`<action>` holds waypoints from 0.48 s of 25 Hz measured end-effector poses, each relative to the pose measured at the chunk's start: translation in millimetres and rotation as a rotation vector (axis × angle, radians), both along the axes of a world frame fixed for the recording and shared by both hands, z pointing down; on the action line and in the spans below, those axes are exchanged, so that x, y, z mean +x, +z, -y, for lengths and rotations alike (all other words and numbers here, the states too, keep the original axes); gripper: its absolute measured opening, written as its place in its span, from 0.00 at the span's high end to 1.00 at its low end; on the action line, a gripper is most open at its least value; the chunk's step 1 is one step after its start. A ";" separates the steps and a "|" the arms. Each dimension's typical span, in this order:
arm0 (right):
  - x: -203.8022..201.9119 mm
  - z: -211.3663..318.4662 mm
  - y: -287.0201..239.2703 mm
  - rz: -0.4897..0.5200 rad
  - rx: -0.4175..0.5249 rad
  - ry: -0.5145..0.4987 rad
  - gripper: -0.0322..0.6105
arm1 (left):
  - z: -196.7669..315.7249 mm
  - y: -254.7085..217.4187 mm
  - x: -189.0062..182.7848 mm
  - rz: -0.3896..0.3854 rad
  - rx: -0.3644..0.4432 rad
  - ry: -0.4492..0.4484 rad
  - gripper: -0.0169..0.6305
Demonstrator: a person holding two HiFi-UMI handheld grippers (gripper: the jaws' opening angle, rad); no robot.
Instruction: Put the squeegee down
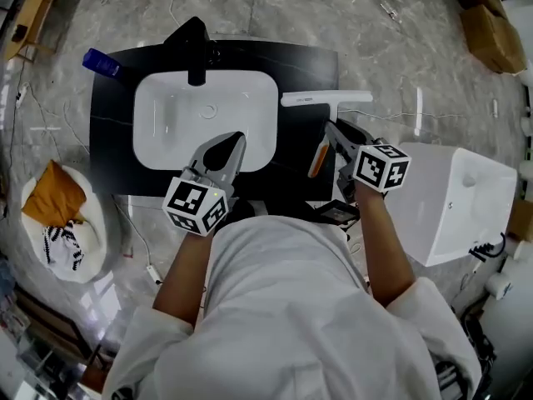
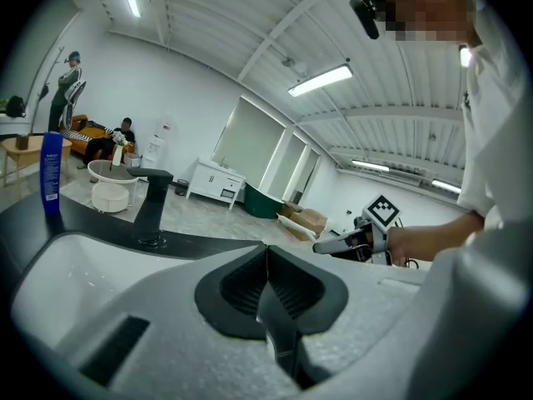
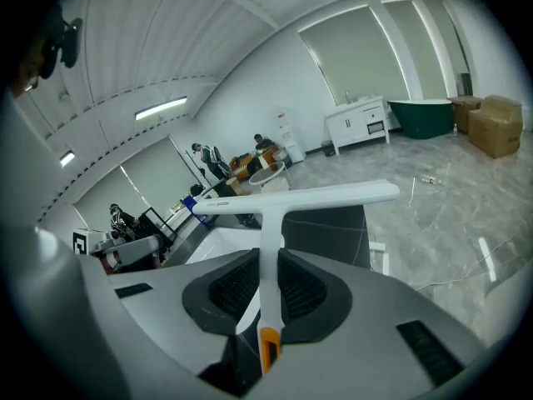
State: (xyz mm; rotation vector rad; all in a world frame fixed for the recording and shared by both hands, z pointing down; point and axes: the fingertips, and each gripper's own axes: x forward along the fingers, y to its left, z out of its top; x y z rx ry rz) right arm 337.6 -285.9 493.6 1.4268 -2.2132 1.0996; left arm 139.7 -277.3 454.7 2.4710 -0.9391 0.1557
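Note:
A white T-shaped squeegee (image 1: 326, 100) with an orange handle end (image 1: 316, 162) hangs over the right side of the black counter (image 1: 108, 140). My right gripper (image 1: 333, 136) is shut on the squeegee's handle (image 3: 268, 307), and its blade (image 3: 296, 199) stands crosswise ahead of the jaws. My left gripper (image 1: 231, 148) is shut with nothing in it, hovering over the near rim of the white basin (image 1: 166, 115). From the left gripper (image 2: 266, 286), the right gripper (image 2: 350, 242) shows to the right.
A black tap (image 1: 194, 44) stands behind the basin, and a blue bottle (image 1: 102, 61) sits at the counter's left end. A white box-like unit (image 1: 454, 198) stands to the right. A round white stool with orange cloth (image 1: 60, 215) is on the left floor. Cardboard boxes (image 1: 491, 32) lie far right.

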 end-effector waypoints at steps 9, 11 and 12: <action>-7.8 14.1 50.0 0.025 -0.177 -0.006 0.84 | -8.6 19.4 -10.5 -0.025 -0.045 -0.025 0.95; -8.9 18.3 57.4 0.028 -0.195 -0.005 0.84 | -6.6 21.2 -13.9 -0.025 -0.046 -0.031 0.95; -8.8 19.6 60.7 0.029 -0.203 -0.004 0.84 | -6.1 21.5 -15.3 -0.025 -0.046 -0.035 0.95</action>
